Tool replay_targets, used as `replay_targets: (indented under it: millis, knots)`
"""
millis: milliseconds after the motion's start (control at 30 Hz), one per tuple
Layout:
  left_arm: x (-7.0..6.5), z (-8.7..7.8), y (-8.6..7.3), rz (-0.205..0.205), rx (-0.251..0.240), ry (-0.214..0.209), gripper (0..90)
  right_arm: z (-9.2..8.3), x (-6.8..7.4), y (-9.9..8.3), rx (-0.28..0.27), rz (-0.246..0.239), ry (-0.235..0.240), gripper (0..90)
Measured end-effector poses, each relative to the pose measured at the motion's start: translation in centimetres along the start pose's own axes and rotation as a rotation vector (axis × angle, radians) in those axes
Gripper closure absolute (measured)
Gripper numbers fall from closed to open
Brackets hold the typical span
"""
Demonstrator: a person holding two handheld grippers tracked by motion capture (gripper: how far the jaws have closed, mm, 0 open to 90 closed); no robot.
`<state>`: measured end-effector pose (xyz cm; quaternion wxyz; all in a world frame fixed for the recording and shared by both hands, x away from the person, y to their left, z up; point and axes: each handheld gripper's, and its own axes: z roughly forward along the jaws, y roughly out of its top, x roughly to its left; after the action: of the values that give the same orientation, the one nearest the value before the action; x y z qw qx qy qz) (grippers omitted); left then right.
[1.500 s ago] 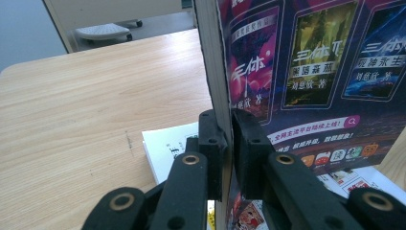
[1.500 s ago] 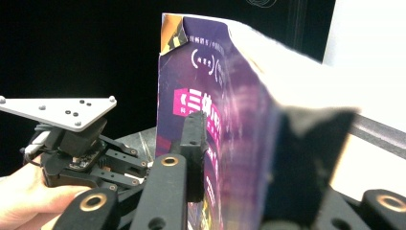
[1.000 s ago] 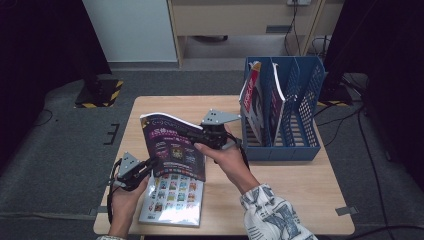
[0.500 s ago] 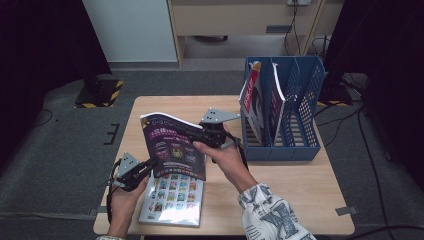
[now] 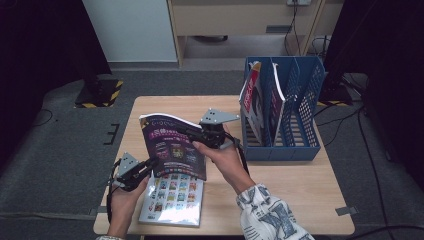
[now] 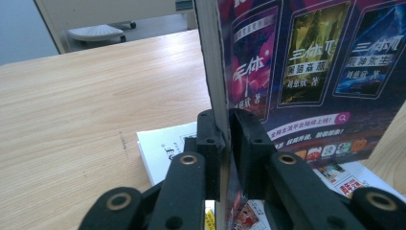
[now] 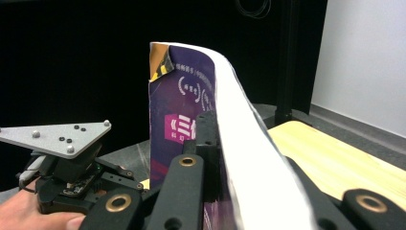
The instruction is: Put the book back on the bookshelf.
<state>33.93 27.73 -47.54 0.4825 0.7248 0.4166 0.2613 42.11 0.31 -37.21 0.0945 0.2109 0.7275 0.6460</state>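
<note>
Raised upright above the worktop [image 5: 280,200], the purple magazine [image 5: 172,147] is gripped at its lower left edge by the left tongs [image 5: 150,165] and at its right edge by the right tongs [image 5: 192,134]. Its long axis is held roughly vertical, with the blue file rack [image 5: 300,125] lying to the right, nearer the right hand [image 5: 222,157].

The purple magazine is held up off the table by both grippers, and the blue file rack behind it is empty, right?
Not quite: the blue file rack is not empty. The high view shows magazines standing in its left compartments. The purple magazine is indeed held up by the left gripper and right gripper.
</note>
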Motion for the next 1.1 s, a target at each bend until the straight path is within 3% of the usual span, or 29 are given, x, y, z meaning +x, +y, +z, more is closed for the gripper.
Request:
replay_targets:
  millis: [100,300,367,467,567,867,1100]
  knots:
    - [0.0,0.1,0.0,-0.007,-0.006,0.012,73.7,-0.1,0.2,0.1,-0.001,-0.015,-0.009,83.7]
    - [0.8,-0.2,-0.2,-0.060,-0.016,0.069,43.6,-0.7,0.4,0.5,-0.013,-0.010,-0.009,83.9]
    - [1.2,-0.4,-0.3,-0.079,-0.016,0.090,39.5,-0.9,0.4,0.7,-0.019,-0.013,-0.016,83.9]
    - [1.7,-0.4,-0.6,-0.079,0.017,0.126,31.7,-1.3,0.2,1.0,-0.024,-0.024,-0.041,83.8]
    - [2.4,-0.4,-0.9,-0.118,0.047,0.144,23.5,-1.8,0.0,1.2,-0.032,-0.021,-0.056,83.8]
    - [3.8,-0.3,-1.8,-0.213,0.112,0.167,9.4,-2.7,-0.5,1.5,-0.032,-0.023,-0.081,83.8]
    - [4.0,-0.1,-2.1,-0.234,0.132,0.173,6.9,-3.3,-0.9,1.6,-0.029,-0.024,-0.101,83.8]
